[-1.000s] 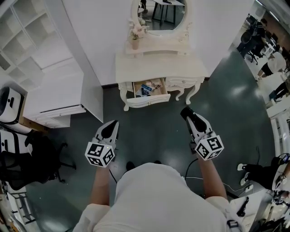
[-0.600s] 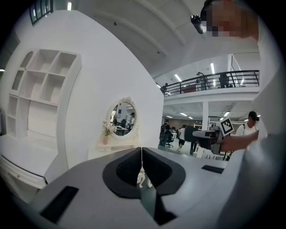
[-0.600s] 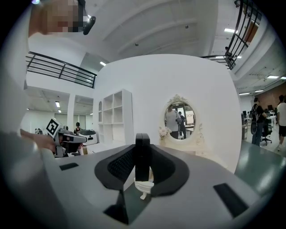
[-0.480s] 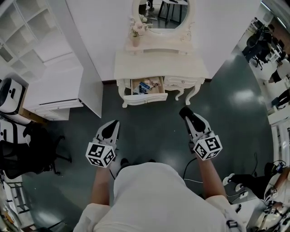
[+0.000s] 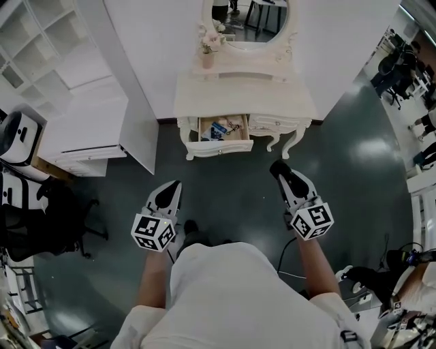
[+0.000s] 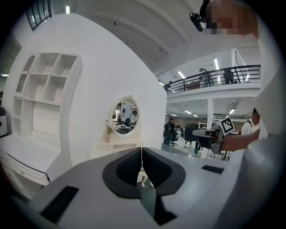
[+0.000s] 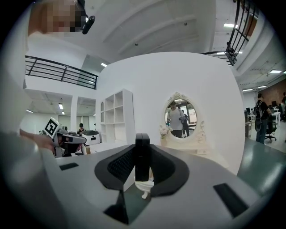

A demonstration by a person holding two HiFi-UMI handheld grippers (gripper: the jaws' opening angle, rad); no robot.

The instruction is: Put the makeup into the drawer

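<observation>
Two hand-held grippers are held out in front of the person, low over the dark floor [image 5: 225, 187] and well apart from each other. The left hand-held gripper [image 5: 167, 189] has its jaws pressed together with nothing between them, as the left gripper view shows plainly [image 6: 141, 154]. The right hand-held gripper [image 5: 278, 169] is clamped on a slim black makeup item [image 7: 142, 152], which stands upright between the dark pads with its top rising just above the jaws. Both grippers point toward a white table [image 5: 242, 95] that stands well ahead against the white wall.

The table's left drawer [image 5: 222, 146] is pulled out, and a few small things lie inside, one of them blue and white [image 5: 219, 129]; they are too small to tell apart. The makeup item is therefore in the right grip, well short of the drawer.

On the raised ledge at the table's back a small vase of flowers [image 5: 207, 54] stands at the left, beside an oval mirror [image 5: 245, 13]. Farther left, a white shelf unit [image 5: 48, 54] stands against the wall.
</observation>
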